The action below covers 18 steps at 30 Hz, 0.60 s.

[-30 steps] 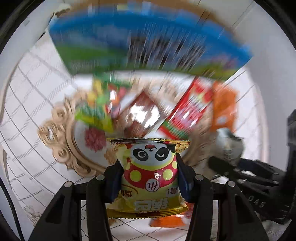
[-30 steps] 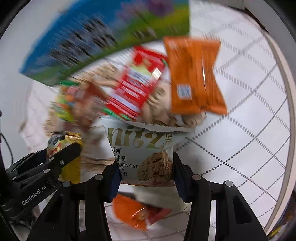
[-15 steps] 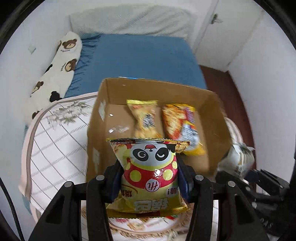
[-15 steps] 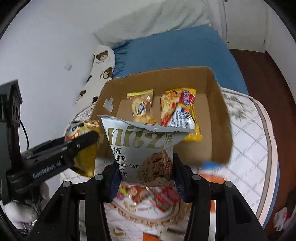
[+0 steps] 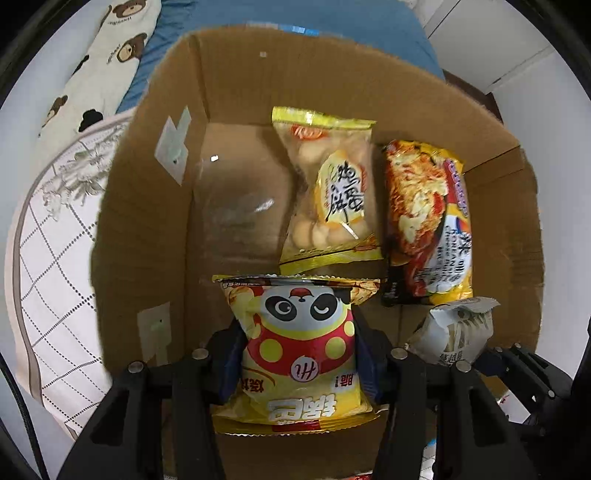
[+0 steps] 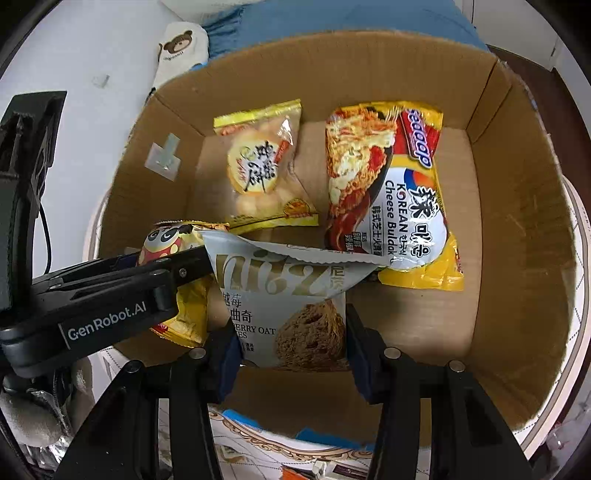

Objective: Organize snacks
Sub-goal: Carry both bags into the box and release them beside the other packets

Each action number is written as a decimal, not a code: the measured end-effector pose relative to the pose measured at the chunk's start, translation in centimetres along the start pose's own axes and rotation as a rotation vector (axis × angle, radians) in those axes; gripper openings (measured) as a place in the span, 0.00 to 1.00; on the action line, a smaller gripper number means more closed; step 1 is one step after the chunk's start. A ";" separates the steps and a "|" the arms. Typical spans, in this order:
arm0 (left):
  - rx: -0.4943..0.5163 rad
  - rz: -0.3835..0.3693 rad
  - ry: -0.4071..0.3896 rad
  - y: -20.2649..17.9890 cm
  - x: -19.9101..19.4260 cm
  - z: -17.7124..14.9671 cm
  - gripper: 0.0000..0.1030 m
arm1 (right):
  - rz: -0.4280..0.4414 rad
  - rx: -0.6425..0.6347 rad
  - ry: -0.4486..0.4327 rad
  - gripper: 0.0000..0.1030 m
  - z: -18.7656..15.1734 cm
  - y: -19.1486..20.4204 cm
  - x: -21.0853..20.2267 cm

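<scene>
My left gripper (image 5: 299,354) is shut on a yellow panda snack bag (image 5: 299,332), held over the near left part of an open cardboard box (image 5: 147,221). My right gripper (image 6: 291,332) is shut on a grey oat cookie bag (image 6: 280,291), held over the box's near middle (image 6: 517,258). Inside the box lie a yellow biscuit bag (image 5: 332,192) (image 6: 258,166) and a Korean cheese noodle packet (image 5: 428,221) (image 6: 388,192). The cookie bag also shows in the left wrist view (image 5: 454,328), and the left gripper with the panda bag shows in the right wrist view (image 6: 162,273).
The box stands on a round table with a white grid-pattern cloth (image 5: 48,258). A blue bed (image 6: 295,18) with a bear-print pillow (image 5: 96,62) lies behind the box. Loose snacks and an ornate tray edge (image 6: 277,443) show below the box's near wall.
Both grippers have moved forward with their bags, from over the tray of snacks to over the inside of the box. The box now fills both views.
</scene>
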<state>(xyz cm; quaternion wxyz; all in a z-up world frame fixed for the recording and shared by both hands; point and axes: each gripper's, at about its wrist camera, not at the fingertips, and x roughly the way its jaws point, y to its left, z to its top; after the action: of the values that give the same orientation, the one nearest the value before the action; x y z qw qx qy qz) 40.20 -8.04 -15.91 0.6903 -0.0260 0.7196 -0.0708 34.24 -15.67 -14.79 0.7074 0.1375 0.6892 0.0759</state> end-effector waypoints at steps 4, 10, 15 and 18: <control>-0.021 -0.009 0.034 0.5 0.8 0.0 0.50 | 0.014 0.018 0.070 0.61 0.5 -0.3 1.1; 0.012 -0.010 0.014 0.1 0.3 -0.3 0.82 | -0.021 0.024 0.077 0.89 0.7 -1.0 1.0; 0.022 0.033 -0.035 -0.3 -1.0 -1.2 0.83 | -0.048 0.039 0.047 0.93 0.6 -2.0 -0.4; 0.030 0.058 -0.072 -0.4 -2.0 -1.5 0.82 | -0.083 0.036 0.016 0.93 0.1 -2.4 -1.6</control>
<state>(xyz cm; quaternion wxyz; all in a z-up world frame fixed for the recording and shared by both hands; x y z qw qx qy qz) 38.81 -8.04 -13.85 0.7177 0.0027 0.6937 -0.0606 34.07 -18.43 -13.95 0.7018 0.1210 0.7011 0.0353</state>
